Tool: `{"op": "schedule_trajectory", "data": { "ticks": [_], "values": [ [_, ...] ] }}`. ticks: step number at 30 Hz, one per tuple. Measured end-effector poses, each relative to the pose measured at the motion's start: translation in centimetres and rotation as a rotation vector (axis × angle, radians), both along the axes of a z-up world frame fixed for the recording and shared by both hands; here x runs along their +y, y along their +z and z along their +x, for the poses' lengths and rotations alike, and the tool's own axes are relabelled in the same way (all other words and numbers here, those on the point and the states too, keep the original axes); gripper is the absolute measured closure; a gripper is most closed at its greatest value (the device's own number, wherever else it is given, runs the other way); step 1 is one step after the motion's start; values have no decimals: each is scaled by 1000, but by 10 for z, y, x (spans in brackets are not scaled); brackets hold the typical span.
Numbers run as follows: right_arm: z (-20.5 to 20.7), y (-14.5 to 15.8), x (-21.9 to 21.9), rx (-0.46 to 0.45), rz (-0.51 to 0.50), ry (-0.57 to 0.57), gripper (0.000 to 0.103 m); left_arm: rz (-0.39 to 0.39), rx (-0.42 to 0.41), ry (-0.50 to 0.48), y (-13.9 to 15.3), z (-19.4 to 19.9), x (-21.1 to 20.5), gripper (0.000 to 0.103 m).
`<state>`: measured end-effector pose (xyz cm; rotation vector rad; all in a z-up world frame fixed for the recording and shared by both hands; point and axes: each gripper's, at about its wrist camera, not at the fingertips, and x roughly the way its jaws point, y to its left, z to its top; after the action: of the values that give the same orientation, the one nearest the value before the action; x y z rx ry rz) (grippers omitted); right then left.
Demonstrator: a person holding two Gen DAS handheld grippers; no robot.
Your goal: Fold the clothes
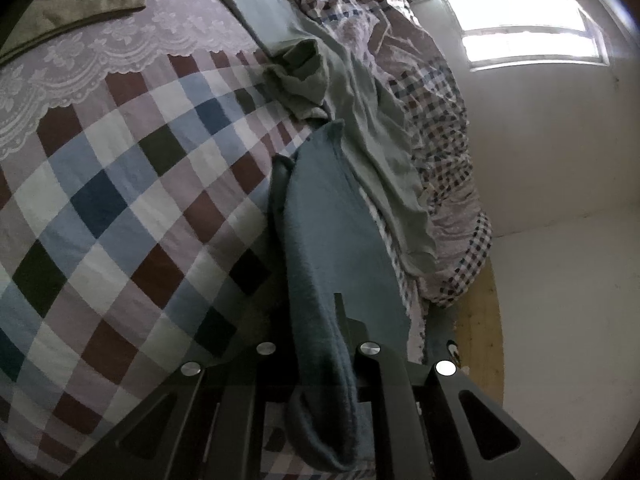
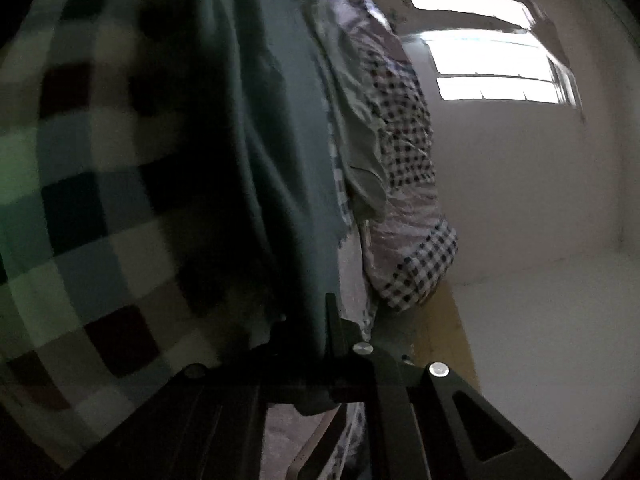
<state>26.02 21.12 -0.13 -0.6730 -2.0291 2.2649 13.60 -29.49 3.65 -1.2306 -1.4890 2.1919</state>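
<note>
A dark teal garment (image 1: 324, 240) hangs stretched between both grippers above the checked bed. My left gripper (image 1: 320, 344) is shut on its thick folded edge, which runs down between the fingers. In the right wrist view the same teal garment (image 2: 276, 140) fills the middle as a dark sheet, and my right gripper (image 2: 308, 332) is shut on its lower edge. A pale green garment (image 1: 360, 120) lies crumpled on the bed beyond the teal one.
The bed has a large checked cover (image 1: 120, 208) and a lace-edged lilac cloth (image 1: 132, 28). An olive garment (image 1: 80, 0) lies at the far left. A small-check quilt (image 1: 436, 120) is bunched along the bed's edge. White floor (image 1: 560, 300) and a window (image 1: 528, 36) are to the right.
</note>
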Motion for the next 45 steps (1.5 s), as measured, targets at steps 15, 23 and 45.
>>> {"op": "schedule_trajectory", "data": {
  "ticks": [15,23,45],
  "values": [
    [15,-1,-2,212,93,38,20,-3,-2,5,-1,0,2,94],
    [17,-9,-6,292,100,29,20,-4,-9,10,-1,-1,3,94],
    [-13,-5,-5,104,138,78,16,-7,-10,6,-3,-5,5,94]
  ]
}}
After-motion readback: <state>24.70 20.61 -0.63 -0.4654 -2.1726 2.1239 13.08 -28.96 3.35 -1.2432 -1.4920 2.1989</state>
